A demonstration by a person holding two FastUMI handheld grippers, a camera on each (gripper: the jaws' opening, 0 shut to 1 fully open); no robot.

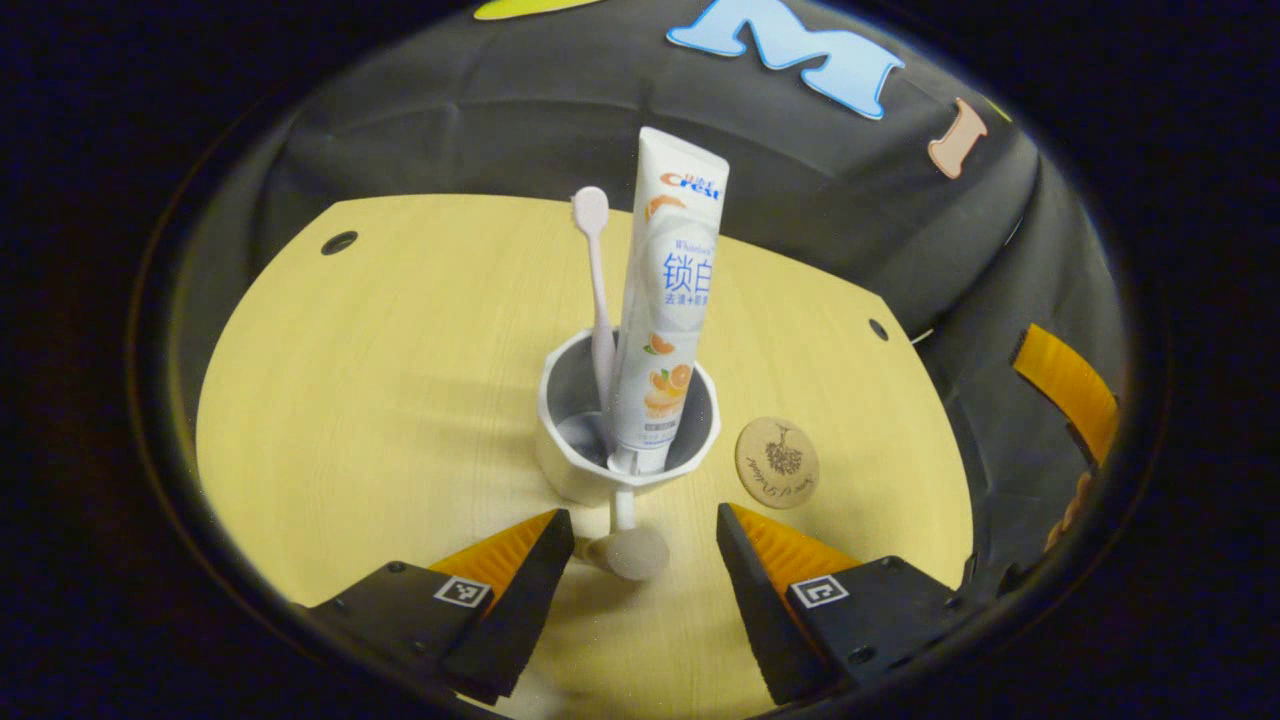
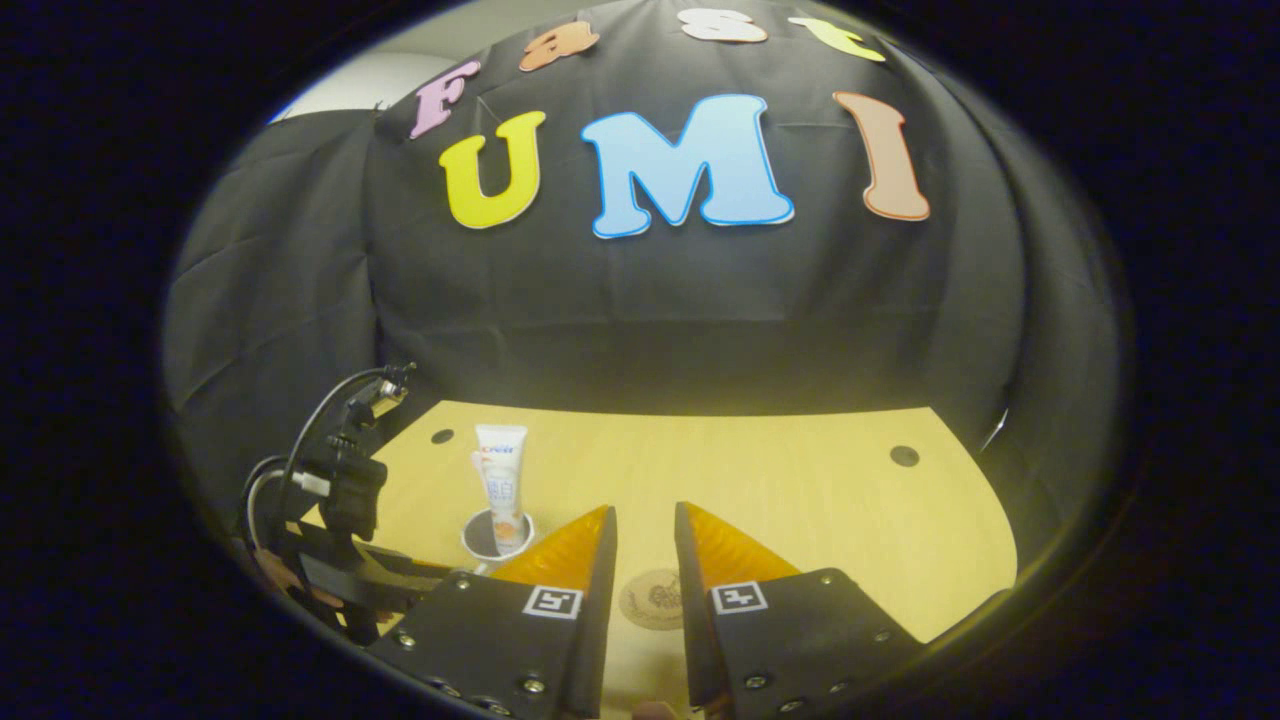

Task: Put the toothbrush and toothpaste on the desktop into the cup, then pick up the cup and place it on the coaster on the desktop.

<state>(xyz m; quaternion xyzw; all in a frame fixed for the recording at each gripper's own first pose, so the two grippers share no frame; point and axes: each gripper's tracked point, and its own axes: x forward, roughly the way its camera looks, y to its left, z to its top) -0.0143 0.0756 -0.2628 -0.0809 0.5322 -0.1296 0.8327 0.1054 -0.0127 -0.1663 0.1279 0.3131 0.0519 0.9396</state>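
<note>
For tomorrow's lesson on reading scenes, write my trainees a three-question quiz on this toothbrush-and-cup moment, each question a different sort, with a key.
1. True or false: the toothpaste tube stands in the white cup.
2. The cup is: A) on the round coaster B) beside it on the wooden desktop.
3. Fill in: the left gripper is ____, straddling the cup's handle.

Key: 1 true; 2 B; 3 open. The pink toothbrush is in the cup too.

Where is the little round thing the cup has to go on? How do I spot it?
Look at the yellow wooden desk. Near its middle stands a white cup holding a toothbrush and toothpaste. Just beside it lies the coaster: a flat brown disc with a dark plant drawing, the only flat round thing there.
</note>
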